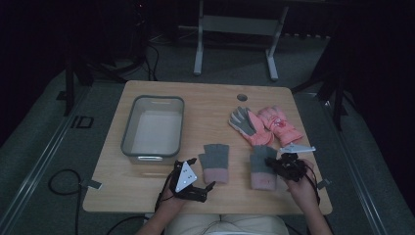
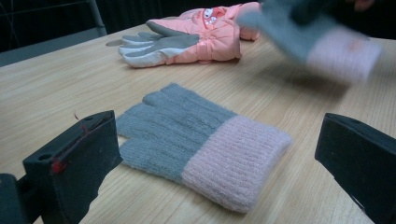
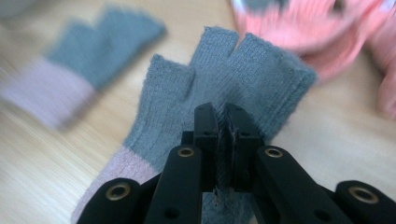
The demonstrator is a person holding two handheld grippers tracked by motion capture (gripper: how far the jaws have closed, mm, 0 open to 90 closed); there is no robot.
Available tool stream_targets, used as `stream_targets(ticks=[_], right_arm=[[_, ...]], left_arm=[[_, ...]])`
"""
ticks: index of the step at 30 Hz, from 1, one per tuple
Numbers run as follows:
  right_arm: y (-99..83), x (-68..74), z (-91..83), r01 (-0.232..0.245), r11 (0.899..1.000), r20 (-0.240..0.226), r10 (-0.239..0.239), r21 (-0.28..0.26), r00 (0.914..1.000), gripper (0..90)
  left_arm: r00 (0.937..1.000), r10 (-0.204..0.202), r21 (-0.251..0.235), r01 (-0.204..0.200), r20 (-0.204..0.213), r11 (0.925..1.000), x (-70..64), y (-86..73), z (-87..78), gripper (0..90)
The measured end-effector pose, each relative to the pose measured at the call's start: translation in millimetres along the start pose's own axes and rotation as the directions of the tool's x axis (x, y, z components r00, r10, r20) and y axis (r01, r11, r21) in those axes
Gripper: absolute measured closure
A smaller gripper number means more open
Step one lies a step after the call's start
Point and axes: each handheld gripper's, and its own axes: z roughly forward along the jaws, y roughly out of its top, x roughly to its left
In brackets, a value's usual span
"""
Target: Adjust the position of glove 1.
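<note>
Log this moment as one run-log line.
right gripper: shut on right knit glove | left gripper: open, facing left knit glove | bin: unused

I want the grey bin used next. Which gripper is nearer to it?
Left. The left gripper sits just below the bin's near corner; the right gripper, shut on a knit glove, is farther across the table.

In the right gripper view the flat grey glove (image 3: 88, 60) at far left is smeared by blur, the pink ski gloves (image 3: 317, 28) are blurred and cut off by the top edge, and the right claw (image 3: 223, 135) hides the middle of the held grey glove (image 3: 233, 79), whose pink cuff runs off the bottom. In the left gripper view that held glove (image 2: 317, 37) is a blurred shape at far right. Both of the left claw's (image 2: 215, 154) black jaws are cut by the frame's edges.
</note>
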Motion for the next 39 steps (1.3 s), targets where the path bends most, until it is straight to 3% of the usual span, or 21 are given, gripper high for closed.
stream_targets(ticks=[4,9,16,20,24,26,39], right_arm=[[28.1,12.7,-14.9,0.026,0.998,-0.005,-0.026,-0.059,0.9996,84.6],[57.3,27.5,-14.7,0.048,0.994,-0.018,-0.050,-0.098,0.9986,84.6],[82.7,49.3,4.0,0.068,0.991,-0.059,-0.075,-0.113,0.9955,84.6],[94.7,70.6,22.4,0.078,0.991,-0.092,-0.088,-0.105,0.9919,84.6],[97.1,85.2,40.5,0.083,0.993,-0.112,-0.092,-0.083,0.9895,84.6],[95.2,91.2,49.8,0.101,0.993,-0.101,-0.107,-0.062,0.9892,84.6],[66.2,95.4,101.0,0.069,0.996,-0.140,-0.059,0.065,0.9883,84.6]], left_arm=[[1.0000,-0.002,0.002,0.002,0.000,1.0000,0.4,0.0,0.0,0.0],[1.0000,0.000,-0.002,0.000,0.001,1.0000,0.4,0.0,-0.1,0.0],[1.0000,-0.004,-0.002,0.004,0.004,1.0000,1.0,-0.1,-0.2,0.0],[1.0000,-0.003,-0.002,0.003,0.007,1.0000,1.0,-0.1,-0.2,0.0],[1.0000,-0.001,-0.001,0.001,0.008,1.0000,1.2,0.0,-0.4,0.0],[1.0000,-0.001,0.000,0.001,0.007,1.0000,0.8,-0.1,-0.4,0.0],[0.9999,0.007,0.000,-0.007,0.015,1.0000,-0.2,0.0,0.0,0.0]])
